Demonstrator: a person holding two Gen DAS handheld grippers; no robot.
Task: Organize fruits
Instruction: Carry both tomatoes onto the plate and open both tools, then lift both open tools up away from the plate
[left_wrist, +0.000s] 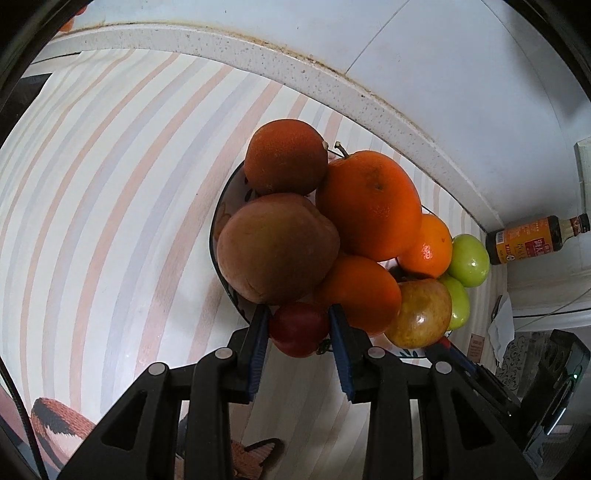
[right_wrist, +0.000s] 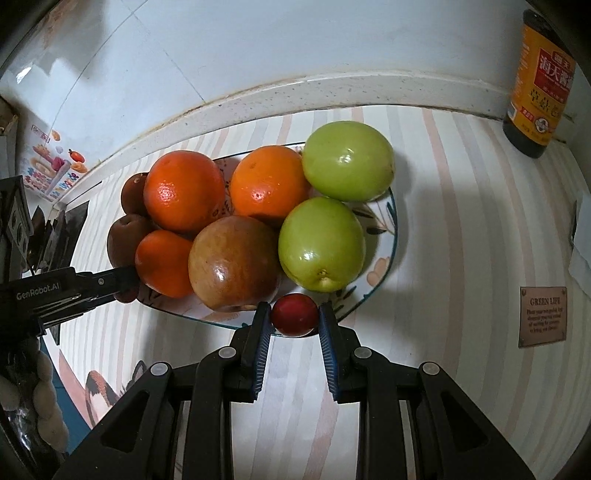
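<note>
Striped cloth (right_wrist: 461, 258) covers the counter below white wall tiles. Both my grippers are clamped: left gripper (left_wrist: 299, 325) on a small red fruit (left_wrist: 299, 328), right gripper (right_wrist: 293, 315) on another red fruit (right_wrist: 294, 314), at the plate's (right_wrist: 388, 236) near rim. Light, smooth, probably bruisable; hold across the middle. Plate piled with oranges (right_wrist: 184, 192), green apples (right_wrist: 321, 243).

We read "GenRobot.AI" in pale letters on the black body of the left gripper (right_wrist: 122, 286). A brown tag (right_wrist: 542, 316) on the striped cloth (right_wrist: 461, 221) is headed "GREEN LIFE"; its smaller lines are illegible. The dark bottle (right_wrist: 537, 85) carries an orange label with Chinese characters.
</note>
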